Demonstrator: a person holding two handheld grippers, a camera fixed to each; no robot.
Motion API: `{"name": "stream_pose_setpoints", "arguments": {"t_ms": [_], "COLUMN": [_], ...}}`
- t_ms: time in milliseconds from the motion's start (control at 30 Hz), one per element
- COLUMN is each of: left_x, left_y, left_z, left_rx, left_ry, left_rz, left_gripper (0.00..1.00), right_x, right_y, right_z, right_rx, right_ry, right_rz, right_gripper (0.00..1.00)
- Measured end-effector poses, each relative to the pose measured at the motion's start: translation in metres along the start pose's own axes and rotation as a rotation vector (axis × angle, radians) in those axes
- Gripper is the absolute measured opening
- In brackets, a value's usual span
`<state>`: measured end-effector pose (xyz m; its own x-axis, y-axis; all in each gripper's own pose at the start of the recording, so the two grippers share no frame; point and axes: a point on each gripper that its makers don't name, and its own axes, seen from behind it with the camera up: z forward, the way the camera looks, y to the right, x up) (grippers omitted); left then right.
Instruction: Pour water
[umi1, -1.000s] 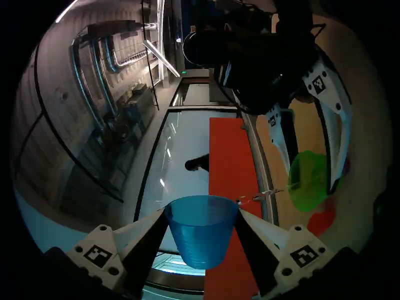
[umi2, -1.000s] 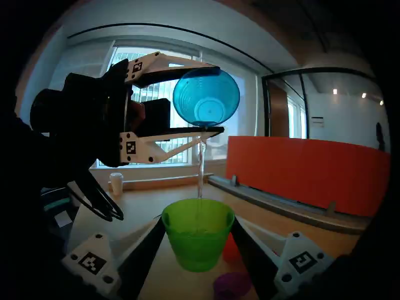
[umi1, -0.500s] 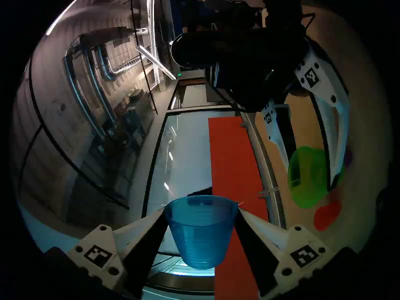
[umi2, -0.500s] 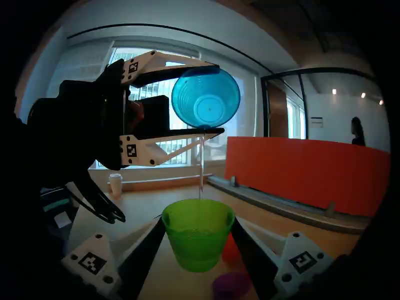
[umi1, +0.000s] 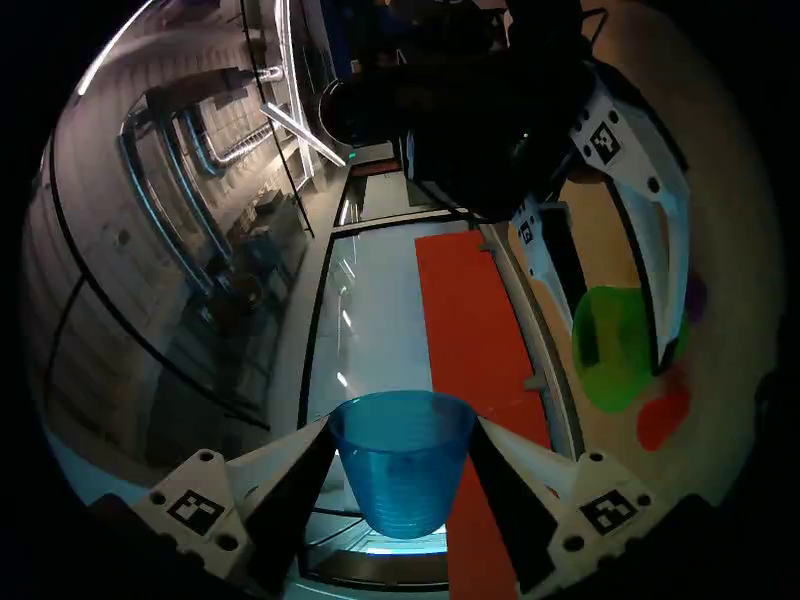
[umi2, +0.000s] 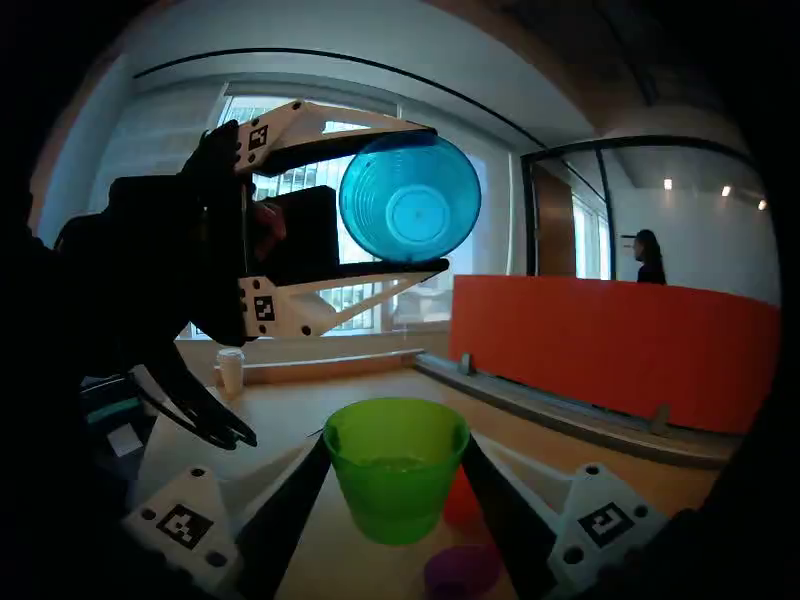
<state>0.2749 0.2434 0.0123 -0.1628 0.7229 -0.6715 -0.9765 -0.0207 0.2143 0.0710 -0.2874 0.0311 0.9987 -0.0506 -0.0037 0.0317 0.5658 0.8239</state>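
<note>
In the left gripper view the left gripper (umi1: 402, 424) pinches a ribbed, see-through blue plastic cup (umi1: 402, 480) between its white fingers. Farther off, the right gripper (umi1: 622, 350) clamps a translucent green cup (umi1: 608, 345) beside a flat orange panel (umi1: 470, 320). In the right gripper view the tapered, smooth green cup holds some water and sits squeezed between that gripper's fingers over a pale wooden table (umi2: 350, 400), while above it the blue cup lies tipped sideways, round base toward the camera.
</note>
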Motion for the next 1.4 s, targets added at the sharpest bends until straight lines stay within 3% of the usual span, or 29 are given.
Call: {"name": "stream_pose_setpoints", "arguments": {"t_ms": [400,667,967,1267,1400], "left_x": [-0.006,-0.017,-0.031,-0.041,-0.048], "left_y": [-0.005,-0.004,0.003,0.008,0.009], "left_z": [0.001,0.003,0.006,0.005,0.006], "left_rx": [0.005,-0.005,-0.006,-0.006,-0.003], "left_ry": [-0.007,-0.024,-0.055,-0.06,-0.069], "left_rz": [-0.065,-0.212,-0.446,-0.757,-0.92], "left_gripper": [0.88,0.88,0.88,0.88,0.88], "right_x": [0.004,0.005,0.005,0.005,0.007], "right_y": [-0.001,0.0,0.002,0.003,0.001], "right_z": [0.001,0.0,-0.003,-0.005,-0.007], "right_rx": [0.0,-0.004,-0.01,-0.015,-0.017], "right_ry": [0.003,0.007,0.013,0.02,0.023], "right_rz": [-0.003,-0.001,0.002,0.008,0.006], "right_gripper": [0.91,0.91,0.91,0.91,0.91]}}
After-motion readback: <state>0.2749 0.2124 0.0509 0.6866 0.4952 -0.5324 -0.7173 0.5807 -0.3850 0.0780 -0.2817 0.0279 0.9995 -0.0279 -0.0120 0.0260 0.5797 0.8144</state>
